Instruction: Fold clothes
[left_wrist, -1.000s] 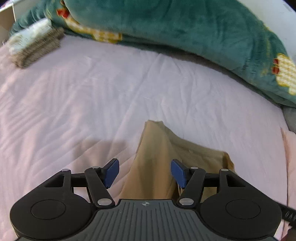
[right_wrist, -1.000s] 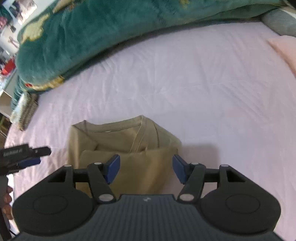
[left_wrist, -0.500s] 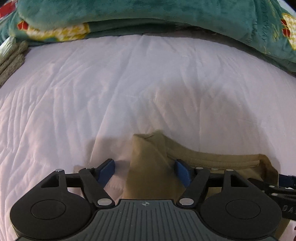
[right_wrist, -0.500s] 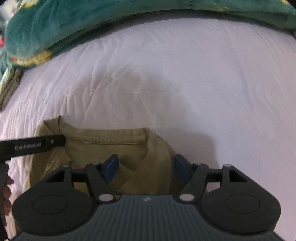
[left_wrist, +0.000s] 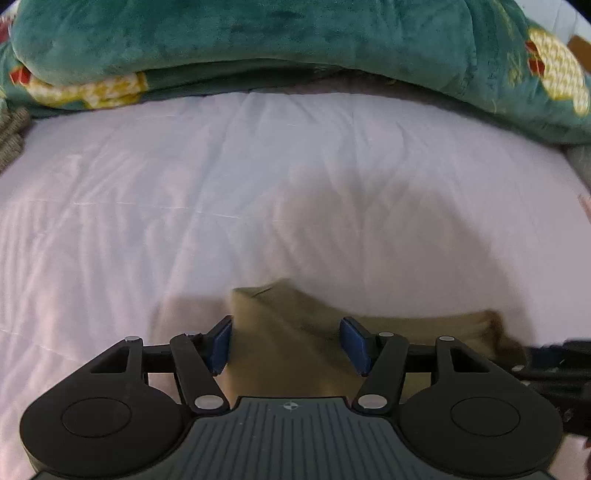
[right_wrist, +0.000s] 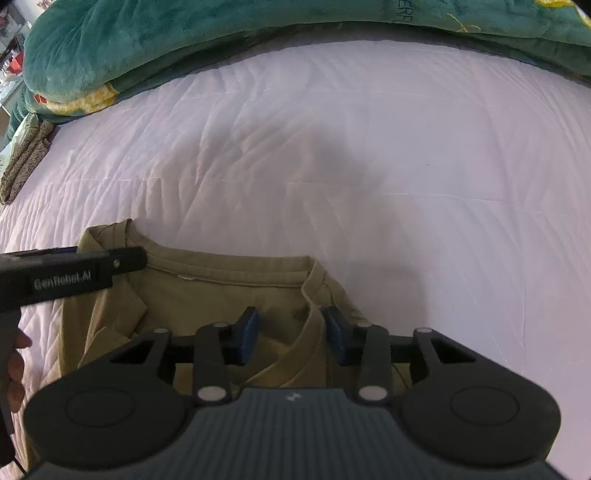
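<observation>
Olive-tan cotton T-shirt (right_wrist: 221, 291): partly folded, laid collar-up on the quilted pale pink bed cover (right_wrist: 369, 166), lower left of frame. Left gripper (left_wrist: 286, 343) and right gripper (right_wrist: 290, 334): jaws apart, nothing clamped. Both shoulder edges are best pinched evenly, layers kept aligned.

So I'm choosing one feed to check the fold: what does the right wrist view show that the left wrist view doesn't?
Only the right wrist view shows the khaki shirt's neckline seam, the left claw's side with its printed label, and part of a hand. Only the left wrist view shows the left claw open over the shirt's left corner, and the blanket's right end. Both show the shirt, the pale sheet and the teal blanket.
</observation>
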